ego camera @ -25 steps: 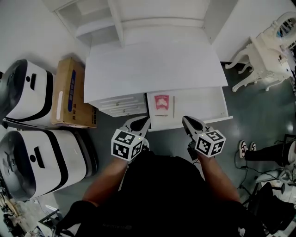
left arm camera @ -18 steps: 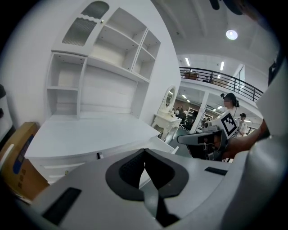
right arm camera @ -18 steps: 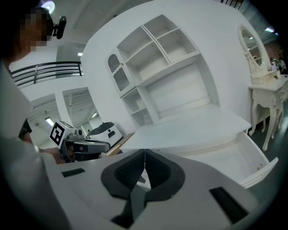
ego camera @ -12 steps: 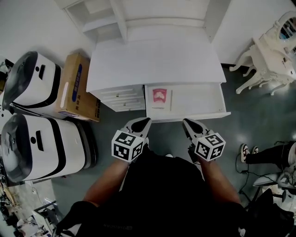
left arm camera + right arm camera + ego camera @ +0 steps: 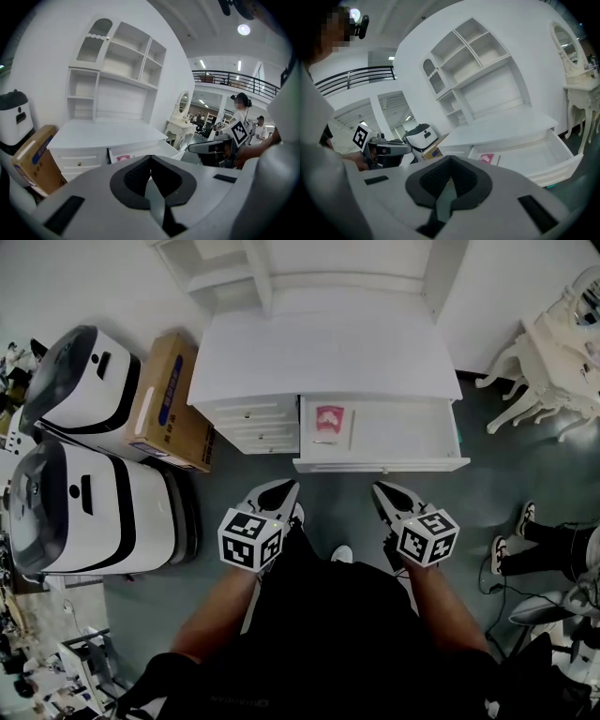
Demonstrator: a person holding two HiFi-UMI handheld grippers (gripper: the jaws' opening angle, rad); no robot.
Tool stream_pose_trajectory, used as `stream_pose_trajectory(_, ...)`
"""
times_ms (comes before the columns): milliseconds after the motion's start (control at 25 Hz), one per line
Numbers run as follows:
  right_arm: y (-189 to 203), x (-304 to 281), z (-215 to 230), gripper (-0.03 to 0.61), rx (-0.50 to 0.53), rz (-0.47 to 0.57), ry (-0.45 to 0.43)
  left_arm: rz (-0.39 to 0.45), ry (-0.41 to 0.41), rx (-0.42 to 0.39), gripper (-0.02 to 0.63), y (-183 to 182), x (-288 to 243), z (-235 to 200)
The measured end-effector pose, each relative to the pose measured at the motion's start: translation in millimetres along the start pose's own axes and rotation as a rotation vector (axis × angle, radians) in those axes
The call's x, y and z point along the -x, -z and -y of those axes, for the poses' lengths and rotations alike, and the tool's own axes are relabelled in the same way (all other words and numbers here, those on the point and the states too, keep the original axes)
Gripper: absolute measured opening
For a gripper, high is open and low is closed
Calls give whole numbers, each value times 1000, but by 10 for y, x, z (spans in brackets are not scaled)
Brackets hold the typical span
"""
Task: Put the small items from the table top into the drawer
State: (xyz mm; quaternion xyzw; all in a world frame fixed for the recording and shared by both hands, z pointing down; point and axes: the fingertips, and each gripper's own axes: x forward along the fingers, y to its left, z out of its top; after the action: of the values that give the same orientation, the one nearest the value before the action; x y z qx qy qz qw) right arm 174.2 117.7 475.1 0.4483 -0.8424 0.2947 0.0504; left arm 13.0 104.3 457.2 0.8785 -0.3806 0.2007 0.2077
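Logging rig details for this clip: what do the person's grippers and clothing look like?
Left gripper and right gripper match: pale grey moulded shells, jaws lined with dark ribbed pads, each carrying a white cube of black square markers. No cables visible. The person wears a black top; forearms are bare.

The drawer (image 5: 403, 432) stands open from above; a cardboard box (image 5: 172, 401) flanks the desk (image 5: 328, 357).

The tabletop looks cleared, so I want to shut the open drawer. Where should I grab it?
Probably the top edge of the drawer front panel, near its middle, coming from above on your side. It juts toward you, open-topped, and no handle shows.
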Motion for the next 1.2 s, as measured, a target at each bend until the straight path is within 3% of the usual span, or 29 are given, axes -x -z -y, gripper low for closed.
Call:
stream_pose_trajectory(240, 125, 25, -154, 28, 14, -19, -19, -11, -9, 3, 11, 144, 174, 82)
stream_pose_trajectory(480, 142, 20, -327, 28, 29, -14, -15, 9, -13, -11, 11, 25, 236, -112)
stream_pose_trajectory(880, 239, -192, -527, 28, -3, -9, 75, -48, 106, -56, 11, 115, 354, -182)
stream_pose_trajectory(1200, 304, -329, -670, 28, -24, 2, 125, -69, 145, -64, 11, 203, 411, -392)
